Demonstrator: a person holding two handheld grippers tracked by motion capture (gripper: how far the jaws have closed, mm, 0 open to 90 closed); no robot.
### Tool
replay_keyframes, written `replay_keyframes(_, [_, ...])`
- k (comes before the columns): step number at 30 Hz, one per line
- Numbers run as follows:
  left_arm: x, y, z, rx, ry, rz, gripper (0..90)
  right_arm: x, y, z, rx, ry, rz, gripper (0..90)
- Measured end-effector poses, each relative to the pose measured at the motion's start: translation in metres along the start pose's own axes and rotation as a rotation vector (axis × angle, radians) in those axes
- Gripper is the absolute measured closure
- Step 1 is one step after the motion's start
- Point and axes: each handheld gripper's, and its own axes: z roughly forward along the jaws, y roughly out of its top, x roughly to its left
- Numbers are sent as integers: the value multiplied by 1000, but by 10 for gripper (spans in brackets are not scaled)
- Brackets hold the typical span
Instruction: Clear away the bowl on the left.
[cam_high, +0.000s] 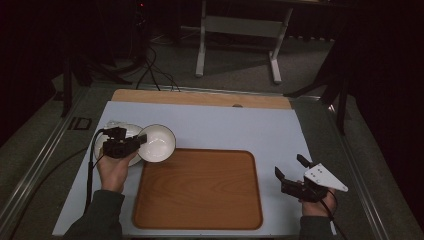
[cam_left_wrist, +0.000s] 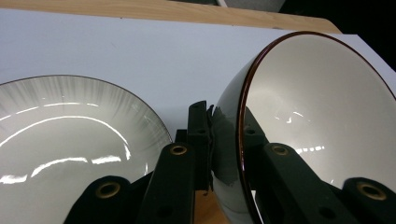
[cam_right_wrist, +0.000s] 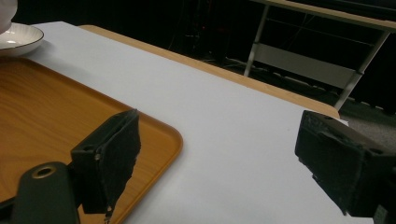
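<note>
At far left of the white mat, the left gripper (cam_high: 131, 143) pinches the rim of a white bowl (cam_high: 158, 142) with a dark brown edge, tilted and apparently lifted beside a white plate (cam_left_wrist: 70, 140). This looks like a carry; setting it on the wooden tray (cam_high: 200, 187) would need levelling first. Farther right, the right gripper (cam_high: 291, 171) hovers with jaws wide, empty. No readable writing.

a wooden table (cam_high: 200, 98) was covered by a pale blue sheet (cam_high: 235, 127). on the sheet, a brown wooden tray (cam_high: 200, 190) was laid near the front edge, and a white plate (cam_high: 102, 142) was set just beyond the tray's far left corner.
</note>
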Motion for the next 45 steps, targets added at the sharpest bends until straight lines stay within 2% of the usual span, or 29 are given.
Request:
replay_keyframes(22, [-10,-4,11,33,-16,24,815,0,0,0,-2,-1,-2,138])
replay_keyframes(45, [-17,-10,21,64,-42,29,815,0,0,-1,-4,-2,0,138])
